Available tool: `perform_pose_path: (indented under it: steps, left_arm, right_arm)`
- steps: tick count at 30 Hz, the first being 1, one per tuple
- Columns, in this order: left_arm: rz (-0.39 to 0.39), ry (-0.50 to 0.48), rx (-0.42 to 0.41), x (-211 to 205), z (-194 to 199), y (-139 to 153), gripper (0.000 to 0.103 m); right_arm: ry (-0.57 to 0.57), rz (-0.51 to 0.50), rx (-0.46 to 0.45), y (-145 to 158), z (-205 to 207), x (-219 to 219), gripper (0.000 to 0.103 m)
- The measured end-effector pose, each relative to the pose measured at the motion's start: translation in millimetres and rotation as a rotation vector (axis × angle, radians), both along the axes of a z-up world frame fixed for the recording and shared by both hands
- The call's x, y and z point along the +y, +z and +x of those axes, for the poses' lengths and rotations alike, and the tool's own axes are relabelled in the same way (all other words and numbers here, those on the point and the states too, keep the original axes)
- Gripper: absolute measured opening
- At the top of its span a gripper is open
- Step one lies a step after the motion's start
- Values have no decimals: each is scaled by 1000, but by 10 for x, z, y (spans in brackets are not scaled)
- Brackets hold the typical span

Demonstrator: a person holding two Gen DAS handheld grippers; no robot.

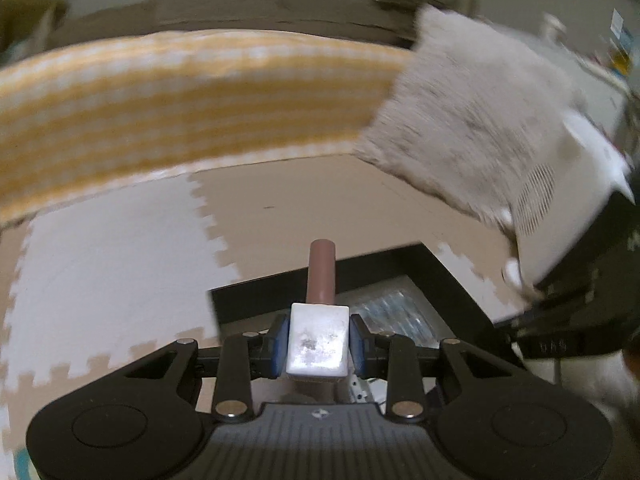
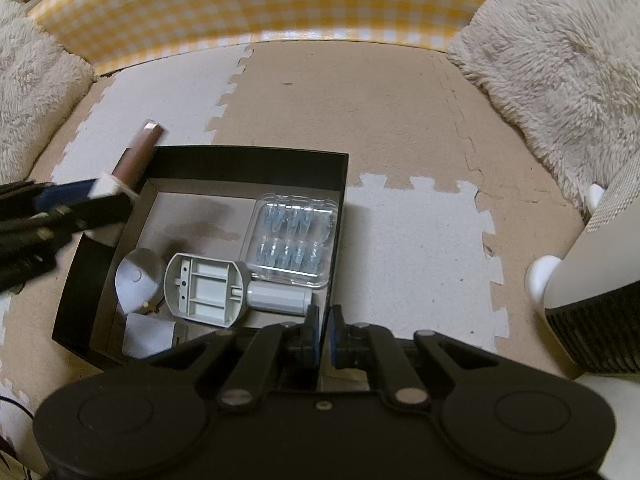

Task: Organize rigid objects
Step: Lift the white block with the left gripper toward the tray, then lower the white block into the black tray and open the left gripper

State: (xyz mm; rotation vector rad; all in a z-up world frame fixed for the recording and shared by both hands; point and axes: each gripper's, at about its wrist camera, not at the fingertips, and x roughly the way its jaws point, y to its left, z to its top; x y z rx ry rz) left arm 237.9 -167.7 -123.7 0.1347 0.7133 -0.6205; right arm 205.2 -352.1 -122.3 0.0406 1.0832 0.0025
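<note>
My left gripper is shut on a brown tube with a white square cap, held above the far-left corner of a black box. In the right wrist view the left gripper holds the same tube over the box's left wall. The box holds a clear blister pack, a grey plastic housing, a white cylinder and a grey cone. My right gripper is shut and empty at the box's near right edge.
The box sits on beige and white foam puzzle mats. A yellow checked cushion edge runs along the back. Fluffy beige cushions lie at the left and right. A white appliance stands at the right.
</note>
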Motion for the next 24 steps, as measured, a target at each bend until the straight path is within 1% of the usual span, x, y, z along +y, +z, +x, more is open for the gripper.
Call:
perform_pose_path:
  steps: [4, 9, 12, 14, 15, 16, 18, 20, 21, 22, 24]
  left_arm:
    - [84, -85, -47, -175, -7, -107, 33]
    - [142, -169, -55, -272, 39, -221, 33]
    - [148, -160, -56, -251, 86, -262, 34]
    - [155, -143, -50, -225, 114, -288, 44]
    - [155, -131, -50, -203, 124, -290, 57]
    - [152, -125, -49, -189, 125, -284, 63]
    - [140, -122, -31, -170, 134, -260, 64]
    - [116, -110, -2, -151, 139, -240, 71]
    - [106, -105, 17, -142, 137, -234, 79]
    - [103, -105, 30, -141, 135, -231, 84]
    - [108, -108, 42, -137, 115, -219, 86]
  right_arm:
    - [0, -1, 0, 0, 0, 2, 5]
    - [3, -9, 2, -3, 13, 6, 5]
    - [2, -8, 2, -5, 12, 6, 5]
    - [2, -9, 2, -7, 13, 4, 5]
    - [3, -10, 3, -7, 13, 5, 5]
    - [3, -10, 2, -7, 11, 4, 5]
    - [5, -11, 2, -8, 6, 0, 5]
    - [5, -10, 2, -8, 4, -2, 5]
    - [5, -9, 2, -8, 5, -4, 5]
    - [5, -9, 1, -6, 4, -6, 5]
    - [6, -10, 1, -4, 4, -5, 5]
